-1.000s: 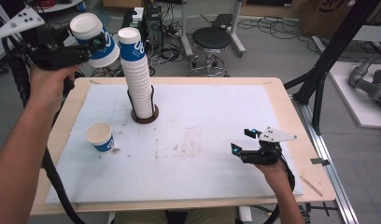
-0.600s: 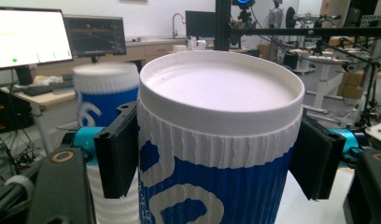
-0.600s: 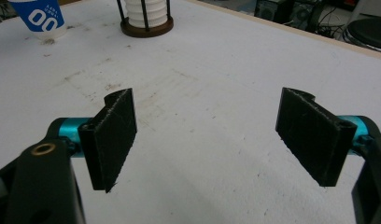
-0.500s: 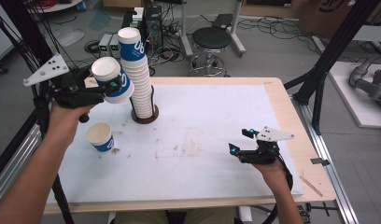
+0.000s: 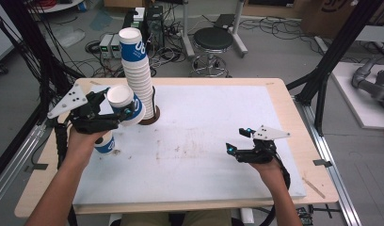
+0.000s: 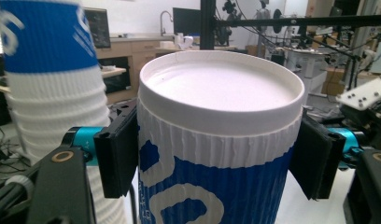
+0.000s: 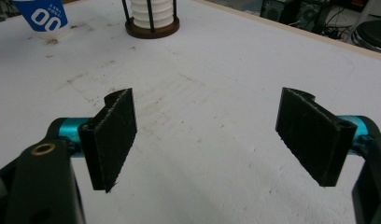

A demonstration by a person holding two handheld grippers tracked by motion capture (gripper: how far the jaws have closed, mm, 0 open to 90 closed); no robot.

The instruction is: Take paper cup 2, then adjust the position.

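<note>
A tall stack of white and blue paper cups [image 5: 138, 75] stands in a round dark holder [image 5: 151, 117] at the back left of the table. My left gripper [image 5: 125, 110] is shut on one upturned cup [image 5: 123, 102], held in the air just left of the stack; in the left gripper view that held cup [image 6: 216, 140] sits between both pads, with the stack [image 6: 53, 93] close behind on the left. Another cup [image 5: 105, 143] stands on the table under my left hand. My right gripper [image 5: 233, 143] hovers open over the right half of the table, its jaws [image 7: 207, 135] wide apart with nothing between them.
The table is covered by a white sheet [image 5: 204, 122] with faint stains at its middle. A stool [image 5: 214, 40] and black frame posts stand beyond the far edge. In the right gripper view the holder [image 7: 151, 28] and the standing cup [image 7: 41, 18] lie far ahead.
My left gripper has come down and to the right with the cup, from high at the back left to beside the stack. The right gripper has hardly moved.
</note>
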